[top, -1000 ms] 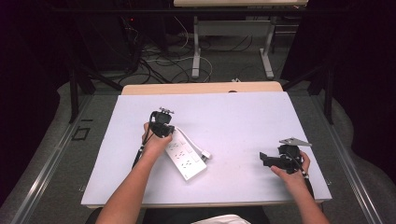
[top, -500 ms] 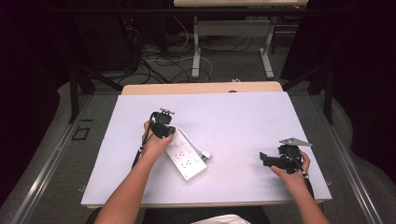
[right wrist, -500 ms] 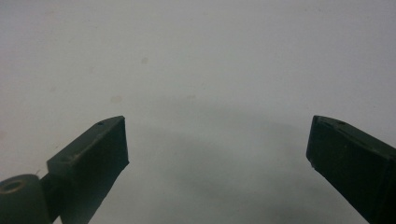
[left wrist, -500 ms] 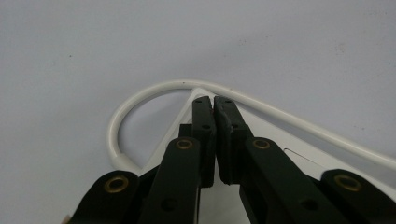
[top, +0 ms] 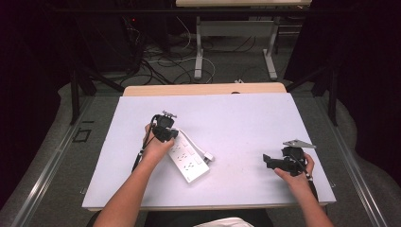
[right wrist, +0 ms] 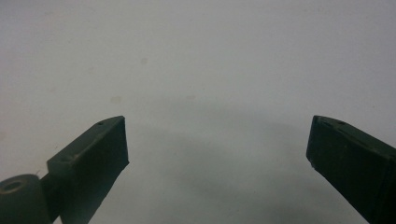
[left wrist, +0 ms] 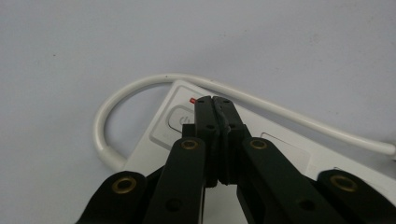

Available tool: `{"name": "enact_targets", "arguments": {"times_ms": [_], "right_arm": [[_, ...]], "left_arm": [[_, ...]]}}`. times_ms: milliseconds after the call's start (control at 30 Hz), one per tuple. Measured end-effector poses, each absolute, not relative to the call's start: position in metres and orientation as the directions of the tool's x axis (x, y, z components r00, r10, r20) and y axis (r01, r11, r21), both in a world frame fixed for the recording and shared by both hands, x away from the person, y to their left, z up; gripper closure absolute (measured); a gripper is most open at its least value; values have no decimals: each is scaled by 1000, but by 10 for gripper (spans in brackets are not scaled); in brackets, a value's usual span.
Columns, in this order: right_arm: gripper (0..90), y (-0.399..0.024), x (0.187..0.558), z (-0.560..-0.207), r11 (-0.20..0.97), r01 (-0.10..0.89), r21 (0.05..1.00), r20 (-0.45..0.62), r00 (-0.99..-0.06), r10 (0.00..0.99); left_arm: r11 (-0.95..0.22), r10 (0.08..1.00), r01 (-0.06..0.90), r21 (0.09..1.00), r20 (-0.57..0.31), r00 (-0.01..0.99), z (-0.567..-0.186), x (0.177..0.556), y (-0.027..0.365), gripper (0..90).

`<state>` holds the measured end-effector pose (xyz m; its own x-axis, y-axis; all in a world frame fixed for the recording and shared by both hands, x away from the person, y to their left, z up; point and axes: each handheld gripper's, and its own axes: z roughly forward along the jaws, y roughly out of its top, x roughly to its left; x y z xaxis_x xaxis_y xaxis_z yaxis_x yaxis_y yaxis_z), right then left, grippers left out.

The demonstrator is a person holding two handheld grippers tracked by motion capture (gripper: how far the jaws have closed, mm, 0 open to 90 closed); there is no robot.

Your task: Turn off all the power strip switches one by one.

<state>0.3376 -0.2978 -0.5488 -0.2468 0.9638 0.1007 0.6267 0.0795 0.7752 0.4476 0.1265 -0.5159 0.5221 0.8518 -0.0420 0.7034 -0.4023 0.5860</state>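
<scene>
A white power strip [top: 189,158] lies at an angle on the pale table [top: 236,118], left of the middle. Its white cable [left wrist: 261,100] curls around the switch end. My left gripper [top: 166,132] is over that end, jaws shut together, with their tips [left wrist: 212,100] right at the strip's rocker switch [left wrist: 177,119] beside a small red light [left wrist: 192,100]. Whether the tips touch the switch I cannot tell. My right gripper [top: 272,161] rests at the table's right side with its jaws wide apart and nothing between them [right wrist: 217,140].
The strip's cable ends in a white plug [top: 208,156] on the table just right of the strip. Beyond the far table edge are floor cables [top: 165,61] and the legs of another table [top: 198,52].
</scene>
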Motion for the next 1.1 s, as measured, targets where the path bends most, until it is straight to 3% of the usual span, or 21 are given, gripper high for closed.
{"name": "enact_targets", "arguments": {"times_ms": [1100], "right_arm": [[50, -296, 338, -549, 84, 632, 771, 104, -255, 961]], "left_arm": [[-471, 773, 654, 592, -80, 629, -517, 424, 111, 900]]}}
